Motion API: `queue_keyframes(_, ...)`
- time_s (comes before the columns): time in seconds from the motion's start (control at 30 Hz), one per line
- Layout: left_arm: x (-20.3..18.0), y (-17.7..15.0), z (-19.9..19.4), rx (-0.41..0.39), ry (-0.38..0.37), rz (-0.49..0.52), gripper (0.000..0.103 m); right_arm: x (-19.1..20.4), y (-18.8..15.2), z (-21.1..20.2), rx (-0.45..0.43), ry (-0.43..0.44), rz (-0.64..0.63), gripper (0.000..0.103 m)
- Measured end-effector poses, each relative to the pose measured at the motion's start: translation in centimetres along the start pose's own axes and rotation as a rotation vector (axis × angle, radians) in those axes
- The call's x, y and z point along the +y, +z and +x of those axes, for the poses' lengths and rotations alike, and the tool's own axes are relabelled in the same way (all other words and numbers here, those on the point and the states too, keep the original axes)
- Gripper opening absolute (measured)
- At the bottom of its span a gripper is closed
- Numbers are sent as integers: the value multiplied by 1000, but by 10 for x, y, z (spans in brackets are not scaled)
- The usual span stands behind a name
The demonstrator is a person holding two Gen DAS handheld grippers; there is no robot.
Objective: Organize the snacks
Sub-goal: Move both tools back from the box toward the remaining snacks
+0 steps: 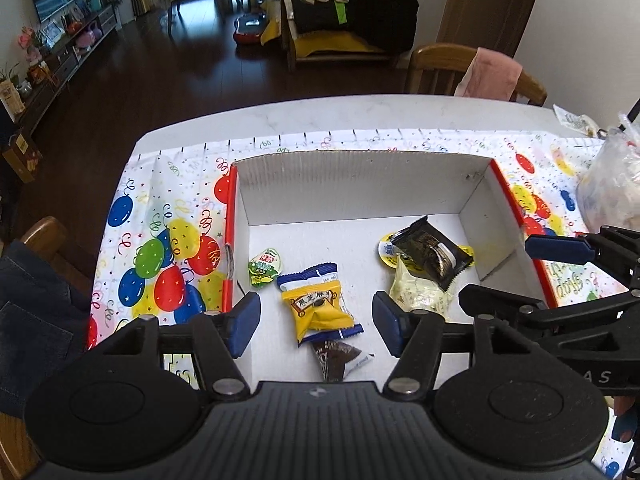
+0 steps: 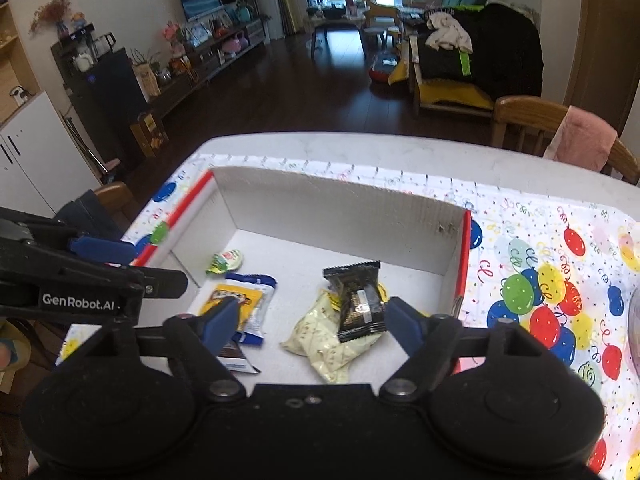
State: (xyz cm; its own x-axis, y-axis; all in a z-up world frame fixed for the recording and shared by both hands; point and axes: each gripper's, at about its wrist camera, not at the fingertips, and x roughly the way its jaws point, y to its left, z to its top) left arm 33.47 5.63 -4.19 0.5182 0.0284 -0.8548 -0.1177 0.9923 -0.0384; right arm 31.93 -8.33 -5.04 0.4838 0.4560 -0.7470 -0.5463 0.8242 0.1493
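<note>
A white cardboard box (image 1: 360, 184) with red edges sits on a balloon-print cloth. Inside lie a green packet (image 1: 264, 266), a yellow and blue packet (image 1: 318, 304), a brown packet (image 1: 336, 360), a black packet (image 1: 434, 256) and a pale packet (image 1: 418, 294). My left gripper (image 1: 316, 324) is open and empty above the yellow packet. My right gripper (image 2: 310, 320) is open and empty above the pale packet (image 2: 326, 338) and the black packet (image 2: 358, 300). The box (image 2: 340, 208) and the green packet (image 2: 226, 260) also show there.
A clear plastic bag (image 1: 612, 184) stands on the cloth at the right. Wooden chairs (image 1: 472, 68) stand at the table's far side, one with a pink cloth. The table's left edge drops to a dark floor.
</note>
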Motion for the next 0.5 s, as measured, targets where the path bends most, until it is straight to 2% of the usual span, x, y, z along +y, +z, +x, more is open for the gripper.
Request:
queue_keyframes(0.17, 3, -13, -20, -32, -26, 7, 68, 14, -6, -21, -36, 19, -15, 85)
queue_keyframes(0.27, 3, -21, -32, -48, -39, 12, 68, 21, -12, -33, -65, 34, -11, 93)
queue_keyframes(0.5, 5, -45, -60, -108, -68, 37, 72, 33, -28, -56, -97, 70, -12, 95)
